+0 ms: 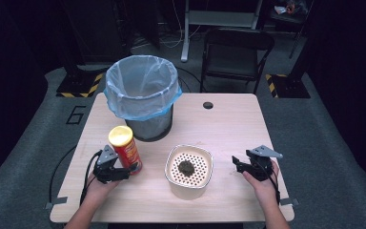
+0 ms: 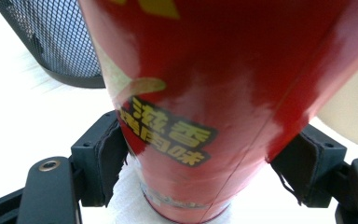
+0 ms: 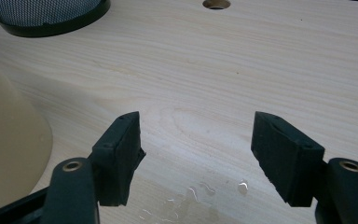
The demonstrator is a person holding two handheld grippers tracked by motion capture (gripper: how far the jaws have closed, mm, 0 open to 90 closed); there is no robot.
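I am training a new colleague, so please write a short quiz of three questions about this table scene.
1. True or false: the left gripper has its jaws around the red can.
2. What lies in the cream strainer bowl? A) dark clump B) spoon C) nothing
3. Which gripper has nothing between its jaws?

Key:
1. True; its pads meet the can's sides in the left gripper view.
2. A, the dark clump.
3. The right gripper, over the table.
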